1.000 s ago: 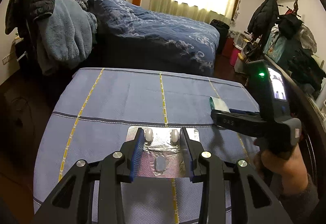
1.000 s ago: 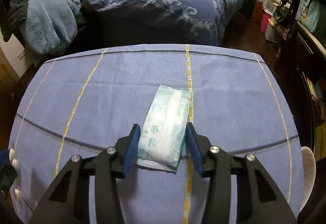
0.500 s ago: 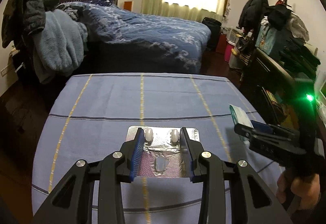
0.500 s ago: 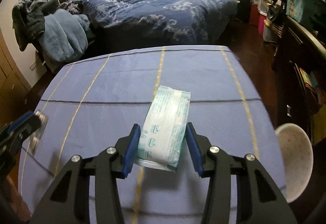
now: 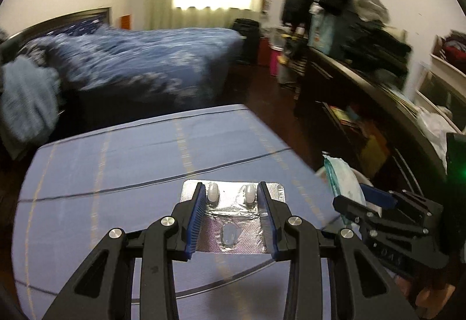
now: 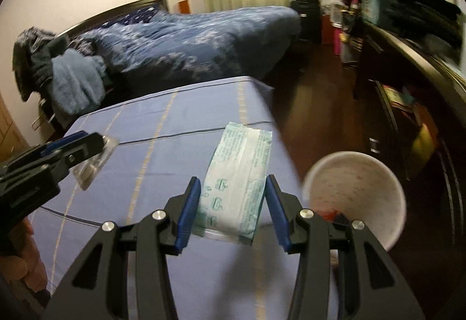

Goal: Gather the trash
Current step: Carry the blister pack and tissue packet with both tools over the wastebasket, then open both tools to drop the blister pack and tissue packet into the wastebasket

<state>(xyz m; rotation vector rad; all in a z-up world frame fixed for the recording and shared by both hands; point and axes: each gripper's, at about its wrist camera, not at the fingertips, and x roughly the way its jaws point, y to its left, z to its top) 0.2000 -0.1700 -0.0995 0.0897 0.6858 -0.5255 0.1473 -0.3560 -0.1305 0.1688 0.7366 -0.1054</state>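
Observation:
My left gripper [image 5: 230, 197] is shut on a silver pill blister pack [image 5: 233, 229], held flat above the blue table cloth [image 5: 116, 168]; two white pills sit at its far end. My right gripper [image 6: 233, 197] is shut on a pale green tissue packet [image 6: 238, 174], lifted over the table's right edge. A white trash bin [image 6: 375, 183] stands on the floor just right of that gripper, with some red scraps inside. In the left wrist view the right gripper [image 5: 354, 197] with the packet [image 5: 340, 177] shows at the right. In the right wrist view the left gripper [image 6: 102, 145] shows at the left.
A bed with a dark blue cover [image 5: 139, 66] stands beyond the table. A dark cabinet [image 6: 407, 93] piled with clothes runs along the right wall, with dark wood floor [image 6: 314, 93] between it and the table. A chair draped with clothes [image 6: 64, 72] is at the left.
Both grippers have swung right with their loads, off the table's middle toward its right edge. The white bin has come into the right wrist view, and the pictures are motion-blurred.

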